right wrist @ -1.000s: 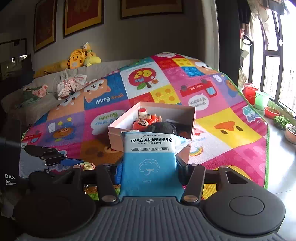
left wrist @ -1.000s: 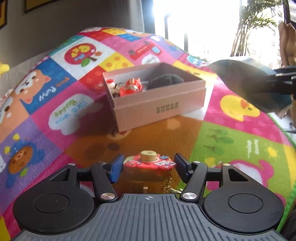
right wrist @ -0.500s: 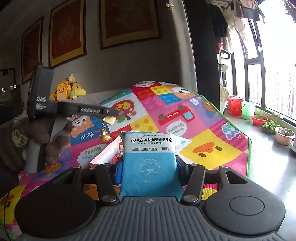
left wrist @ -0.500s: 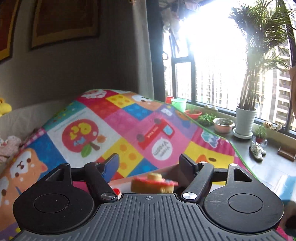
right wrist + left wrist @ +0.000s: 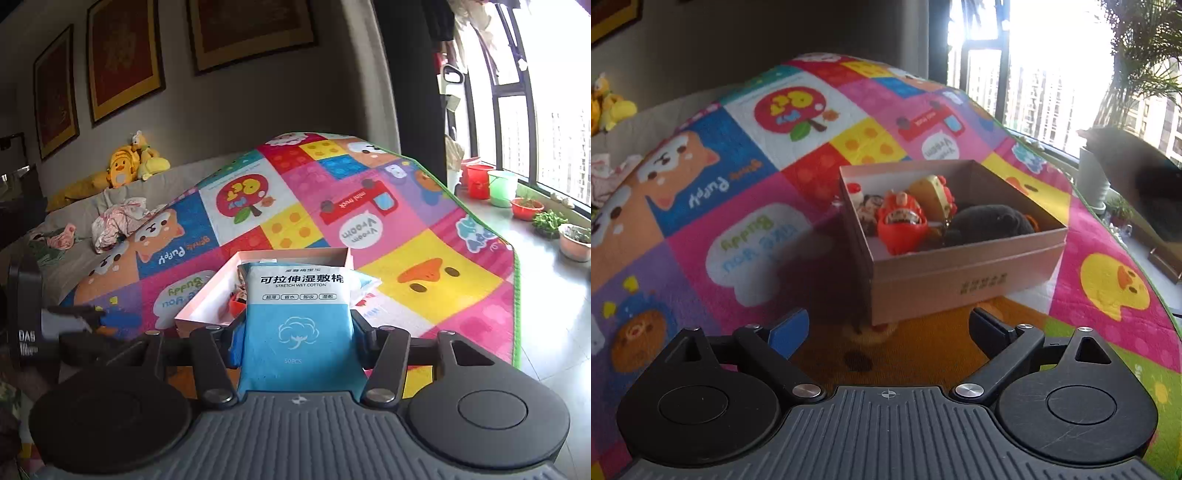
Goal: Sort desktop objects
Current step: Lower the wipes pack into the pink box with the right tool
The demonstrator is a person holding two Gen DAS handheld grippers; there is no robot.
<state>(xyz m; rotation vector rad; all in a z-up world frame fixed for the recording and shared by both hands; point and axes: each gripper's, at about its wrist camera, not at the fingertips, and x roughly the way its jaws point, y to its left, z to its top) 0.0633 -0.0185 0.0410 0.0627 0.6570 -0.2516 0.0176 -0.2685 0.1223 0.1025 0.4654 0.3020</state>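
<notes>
Already the left gripper [image 5: 888,326] is empty, fingers spreading wider. The right gripper [image 5: 295,334] clenches the blue cotton pack [image 5: 297,325], near the pink box [image 5: 960,273] on the mat [image 5: 738,206]. Toys [image 5: 903,221] are boxed; apparently the pack remains.

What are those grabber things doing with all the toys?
A person is tidying things into the pink box on the colourful mat. The left gripper is opening with nothing between its fingers, in front of the box, which already holds small toys. The right gripper holds a blue cotton-pad pack, not yet in the box.
</notes>
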